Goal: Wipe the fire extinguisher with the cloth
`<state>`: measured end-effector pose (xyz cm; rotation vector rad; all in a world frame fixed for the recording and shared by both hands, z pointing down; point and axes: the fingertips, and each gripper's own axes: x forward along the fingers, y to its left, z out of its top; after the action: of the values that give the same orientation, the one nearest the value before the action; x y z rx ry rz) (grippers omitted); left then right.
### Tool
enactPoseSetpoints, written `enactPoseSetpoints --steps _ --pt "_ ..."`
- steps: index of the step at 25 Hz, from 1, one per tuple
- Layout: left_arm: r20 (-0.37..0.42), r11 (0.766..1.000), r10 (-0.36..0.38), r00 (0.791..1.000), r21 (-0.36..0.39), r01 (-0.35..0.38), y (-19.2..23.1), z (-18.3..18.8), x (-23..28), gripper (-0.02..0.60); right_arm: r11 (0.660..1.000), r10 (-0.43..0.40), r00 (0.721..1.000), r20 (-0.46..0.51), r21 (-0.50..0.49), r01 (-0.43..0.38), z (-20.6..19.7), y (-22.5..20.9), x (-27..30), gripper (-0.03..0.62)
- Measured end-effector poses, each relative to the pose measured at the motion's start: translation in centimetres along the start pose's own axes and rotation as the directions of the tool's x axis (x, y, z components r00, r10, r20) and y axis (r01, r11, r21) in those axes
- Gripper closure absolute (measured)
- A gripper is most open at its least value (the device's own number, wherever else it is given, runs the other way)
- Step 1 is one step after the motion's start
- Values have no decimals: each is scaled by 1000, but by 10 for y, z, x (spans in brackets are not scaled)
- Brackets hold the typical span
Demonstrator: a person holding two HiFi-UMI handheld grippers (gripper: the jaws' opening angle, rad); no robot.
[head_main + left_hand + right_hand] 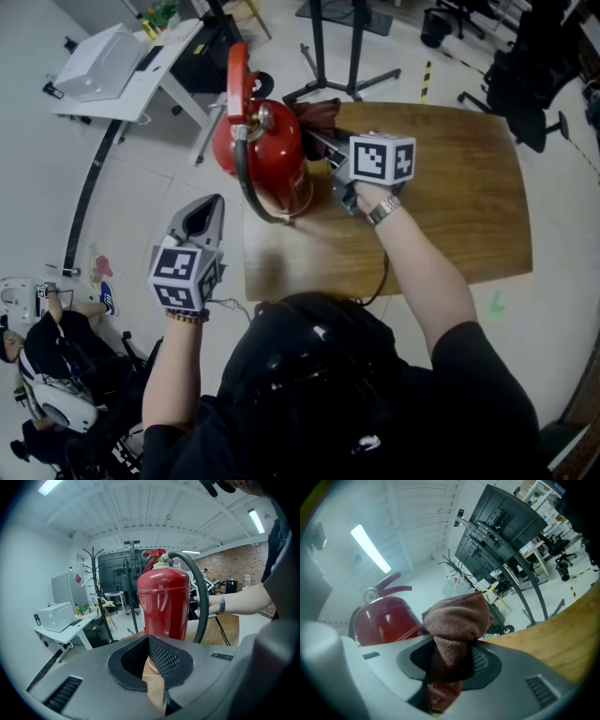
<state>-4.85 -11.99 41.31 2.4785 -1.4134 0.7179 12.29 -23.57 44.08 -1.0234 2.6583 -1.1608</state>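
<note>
The fire extinguisher (262, 155) is standing upright at the left edge of the wooden tabletop (459, 202), in the upper middle of the head view. The right hand-held gripper (323, 141) is reaching in from its right side and gripping a bunched brown cloth (319, 112) between its jaws. The cloth is sitting against or just beside the cylinder's upper right shoulder; I cannot tell whether they are touching. The left hand-held gripper (208, 208) is hovering at the lower left of the extinguisher. It is clear of the extinguisher and pointing at it, with its jaws together and nothing between them. The extinguisher's glossy red body is reflecting the ceiling lights. A black hose (246, 187) is looping down its front, and a red lever (236, 80) is sticking out at the top.
</note>
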Motion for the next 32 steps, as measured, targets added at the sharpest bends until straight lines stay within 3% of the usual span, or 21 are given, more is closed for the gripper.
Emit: enactPoseSetpoints --steps 11,32 --pt "-21 1000 -5 1000 3 5 -2 -5 4 581 994 -79 992 -97 65 86 -59 -51 9 450" --pt "-56 1000 16 998 -11 -17 6 -18 3 581 963 -198 944 -265 127 238 -152 -124 19 450"
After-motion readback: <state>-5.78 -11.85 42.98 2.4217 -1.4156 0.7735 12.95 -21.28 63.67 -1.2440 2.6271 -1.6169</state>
